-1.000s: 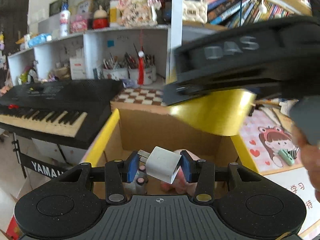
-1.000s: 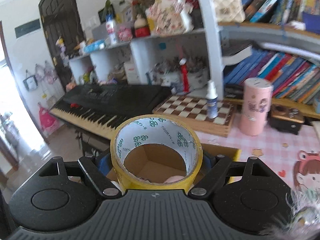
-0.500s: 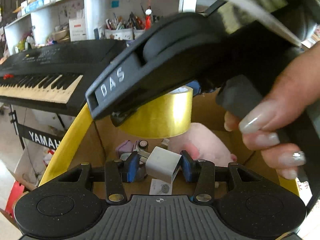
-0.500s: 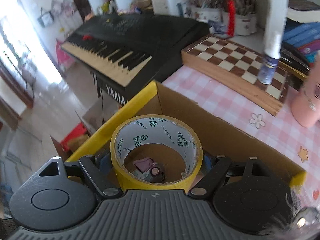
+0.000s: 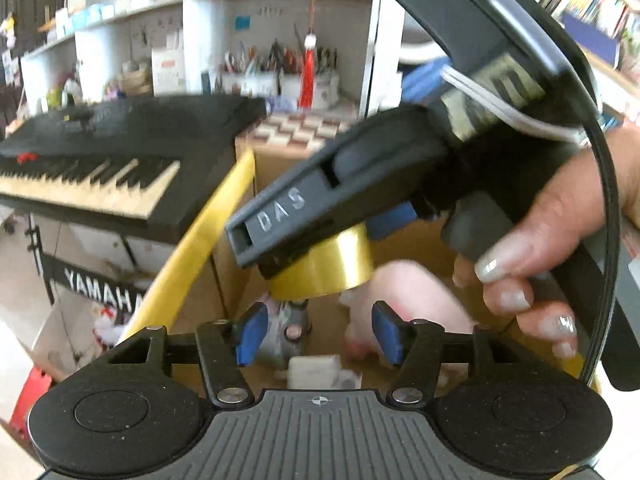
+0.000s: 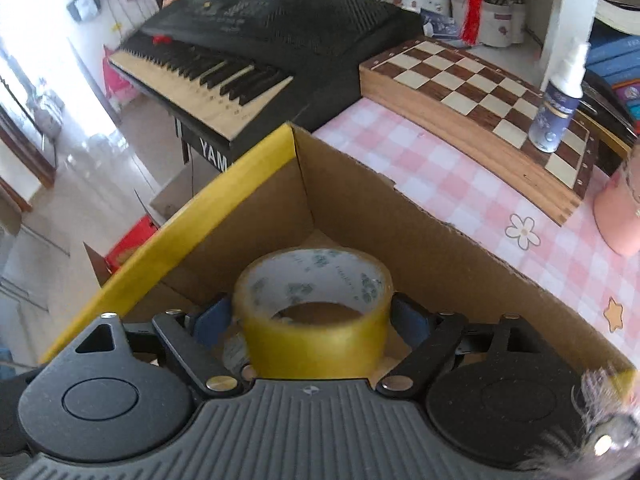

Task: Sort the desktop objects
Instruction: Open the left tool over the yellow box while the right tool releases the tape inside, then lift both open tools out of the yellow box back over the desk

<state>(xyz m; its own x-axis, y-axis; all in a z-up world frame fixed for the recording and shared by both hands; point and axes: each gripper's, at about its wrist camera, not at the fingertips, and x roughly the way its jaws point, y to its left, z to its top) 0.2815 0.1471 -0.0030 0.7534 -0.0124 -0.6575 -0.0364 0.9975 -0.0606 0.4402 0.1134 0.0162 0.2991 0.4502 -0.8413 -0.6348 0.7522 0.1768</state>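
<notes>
My left gripper (image 5: 316, 334) is open and empty above the cardboard box (image 5: 208, 224). The white charger plug (image 5: 316, 370) lies below it on the box floor. My right gripper (image 6: 314, 318) is over the same box (image 6: 360, 208), its blue pads beside the yellow tape roll (image 6: 316, 320); the roll sits tilted between them and whether they still press it I cannot tell. In the left wrist view the right gripper (image 5: 320, 264) and the tape roll (image 5: 324, 268) hang just ahead, inside the box.
A pink soft toy (image 5: 412, 300) and small items lie in the box. A black keyboard (image 6: 256, 40) stands left of the box. A chessboard (image 6: 480, 80) with a spray bottle (image 6: 560, 100) and a pink cup (image 6: 620, 208) are on the checked tablecloth.
My left gripper has opened and the white charger plug has dropped into the box. My right gripper has gone lower into the box, and the tape roll has tipped forward between its pads.
</notes>
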